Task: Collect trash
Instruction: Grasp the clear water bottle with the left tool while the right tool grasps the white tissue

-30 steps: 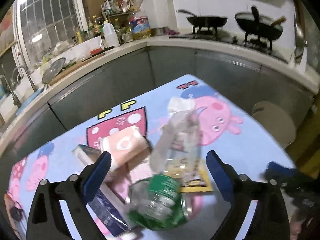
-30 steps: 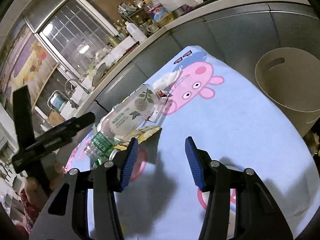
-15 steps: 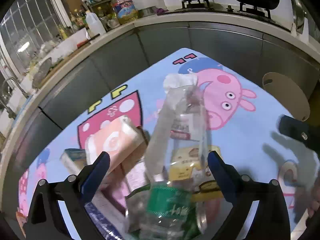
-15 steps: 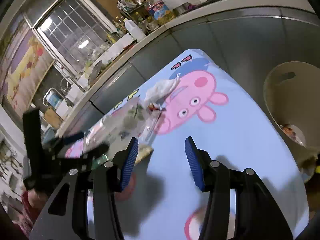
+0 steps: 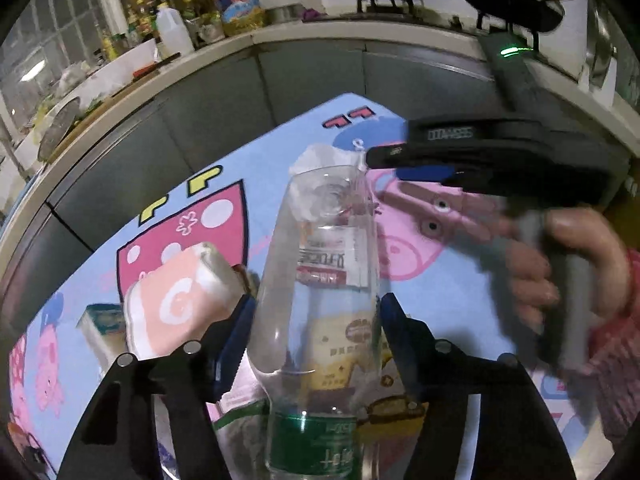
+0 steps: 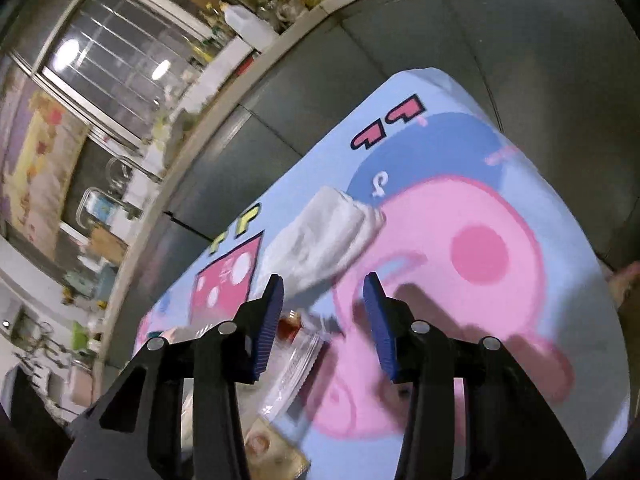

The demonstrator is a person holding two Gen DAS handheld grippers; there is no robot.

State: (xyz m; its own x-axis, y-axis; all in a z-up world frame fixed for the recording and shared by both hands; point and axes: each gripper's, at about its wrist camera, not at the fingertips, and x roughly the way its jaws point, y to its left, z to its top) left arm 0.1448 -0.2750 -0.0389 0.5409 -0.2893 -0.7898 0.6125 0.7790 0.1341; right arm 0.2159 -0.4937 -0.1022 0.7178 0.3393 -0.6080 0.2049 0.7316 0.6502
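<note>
A: Left gripper (image 5: 314,338) closed on the clear plastic bottle (image 5: 320,280), blue pads (image 5: 230,350) pressed against both flanks of its wide lower body. Green label band sits nearest the camera, base of the bottle pointing away over the cartoon-pig tablecloth (image 5: 460,280).

B: Anything beside the bottle?

A: Pink-and-white packet (image 5: 182,306) just left of the bottle, touching the left finger. Small cream carton (image 5: 100,326) further left of that packet. Yellow printed wrapper (image 5: 346,350) seen through and under the bottle, flat on the cloth.

B: And the right gripper (image 6: 324,322)?

A: Spread partway, nothing between the fingers. Crumpled white tissue (image 6: 324,238) lying on the cloth just beyond the tips, nearer the left-hand finger than the right. Not touching either, as far as visible; blurred with motion.

B: Relative to the bottle?

A: In the left wrist view, right gripper body (image 5: 500,156) crosses past the far end of the bottle, hand (image 5: 568,272) wrapped on its grip to the bottle's right. Tissue there shows only as a white patch behind the bottle's far end. In the right wrist view, a ribbed clear plastic piece (image 6: 296,368) below the left-hand finger; cannot tell what it belongs to.
</note>
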